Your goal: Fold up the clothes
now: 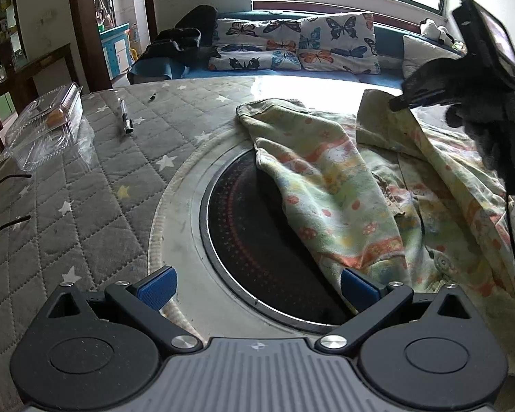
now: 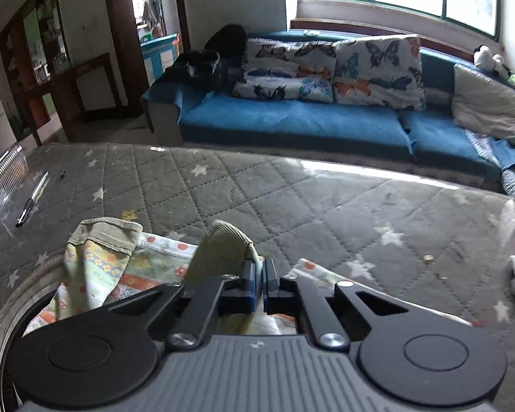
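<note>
1. One printed garment [image 1: 329, 185] lies crumpled on the quilted table cover [image 1: 96, 185], partly draped over the round dark burner [image 1: 254, 237] set into the table's middle
2. The left gripper [image 1: 257, 286] hovers with blue pads spread wide; the garment's hem sits beside the pad at 3 o'clock, touch unclear
3. The right gripper [image 2: 260, 283] has its pads pressed together, pinching the garment's ribbed cuff [image 2: 223, 243], which rises at 12 o'clock from the jaws
4. A pen [image 1: 126, 118] and clear plastic box [image 1: 48, 127] lie toward 10 o'clock in the left view
</note>
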`<control>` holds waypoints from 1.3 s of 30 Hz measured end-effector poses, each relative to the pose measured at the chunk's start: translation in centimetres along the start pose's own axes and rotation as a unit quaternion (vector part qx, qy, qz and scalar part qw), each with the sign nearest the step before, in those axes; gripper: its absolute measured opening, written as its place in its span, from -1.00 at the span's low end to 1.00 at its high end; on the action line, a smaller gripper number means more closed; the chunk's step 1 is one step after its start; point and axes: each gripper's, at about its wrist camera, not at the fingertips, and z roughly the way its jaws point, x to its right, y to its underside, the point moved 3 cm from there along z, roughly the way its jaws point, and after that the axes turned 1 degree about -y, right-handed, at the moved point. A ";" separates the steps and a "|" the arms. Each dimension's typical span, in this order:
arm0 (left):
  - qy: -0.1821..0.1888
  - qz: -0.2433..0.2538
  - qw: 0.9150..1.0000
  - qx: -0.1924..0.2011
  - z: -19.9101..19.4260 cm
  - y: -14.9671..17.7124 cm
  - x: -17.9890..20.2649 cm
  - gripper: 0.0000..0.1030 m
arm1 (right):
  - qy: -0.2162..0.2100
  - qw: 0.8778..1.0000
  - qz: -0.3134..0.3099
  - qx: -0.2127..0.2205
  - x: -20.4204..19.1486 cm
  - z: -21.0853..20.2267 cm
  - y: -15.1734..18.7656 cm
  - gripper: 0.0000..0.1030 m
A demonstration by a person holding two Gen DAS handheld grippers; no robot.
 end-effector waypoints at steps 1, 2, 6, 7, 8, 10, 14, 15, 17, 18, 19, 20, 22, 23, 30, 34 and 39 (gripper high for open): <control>0.000 -0.001 1.000 0.002 -0.1 -0.1 0.0 1.00 | 0.002 1.000 0.003 0.007 0.3 -0.8 0.1 -0.97; 0.000 -0.001 1.000 0.003 -0.1 -0.1 0.1 1.00 | 0.004 1.000 0.005 0.015 0.5 -1.6 0.1 -0.97; -0.001 -0.004 1.000 0.010 -0.4 -0.3 0.2 1.00 | 0.022 0.998 0.021 0.049 2.2 -5.6 0.0 -0.98; -0.001 -0.005 1.000 0.012 -0.6 -0.4 0.2 1.00 | 0.029 0.998 0.023 0.058 2.7 -6.7 0.1 -0.98; 0.000 -0.005 1.000 0.014 -0.8 -0.4 0.3 1.00 | 0.035 0.997 0.026 0.066 3.2 -7.9 0.2 -0.98; 0.001 -0.005 1.000 0.017 -1.1 -0.4 0.4 1.00 | 0.050 0.995 0.031 0.082 4.4 -10.4 0.7 -0.98; 0.006 -0.001 1.000 0.024 -1.8 -0.3 0.9 1.00 | 0.083 0.990 0.038 0.112 6.6 -15.3 2.1 -0.98; 0.007 0.000 1.000 0.025 -1.9 -0.2 1.0 1.00 | 0.094 0.987 0.042 0.120 7.2 -16.8 2.7 -0.98; 0.010 0.003 1.000 0.029 -2.3 -0.1 1.3 1.00 | 0.115 0.983 0.052 0.135 8.6 -19.6 4.1 -0.98; 0.012 0.004 0.999 0.032 -2.5 -0.1 1.5 1.00 | 0.124 0.981 0.058 0.140 9.3 -21.0 4.9 -0.98; 0.015 0.006 0.999 0.033 -2.7 -0.1 1.7 1.00 | 0.133 0.979 0.064 0.143 9.9 -22.1 5.6 -0.98; 0.017 0.009 0.999 0.035 -2.9 0.0 1.9 1.00 | 0.140 0.977 0.070 0.146 10.5 -23.1 6.4 -0.98; 0.022 0.015 0.999 0.038 -3.4 0.1 2.5 1.00 | 0.161 0.972 0.086 0.149 11.9 -25.5 8.8 -0.98; 0.024 0.019 0.999 0.040 -3.5 0.1 2.8 1.00 | 0.170 0.970 0.093 0.147 12.5 -26.4 9.9 -0.98; 0.041 0.044 0.997 0.044 -4.3 0.6 4.9 1.00 | 0.216 0.957 0.173 0.091 16.0 -28.8 19.6 -0.94; 0.045 0.060 0.996 0.042 -4.3 0.8 5.8 1.00 | 0.225 0.947 0.226 0.048 18.1 -28.3 24.4 -0.82; 0.047 0.068 0.996 0.039 -4.0 0.7 6.2 1.00 | 0.269 0.932 0.239 0.042 19.0 -29.3 26.4 -0.55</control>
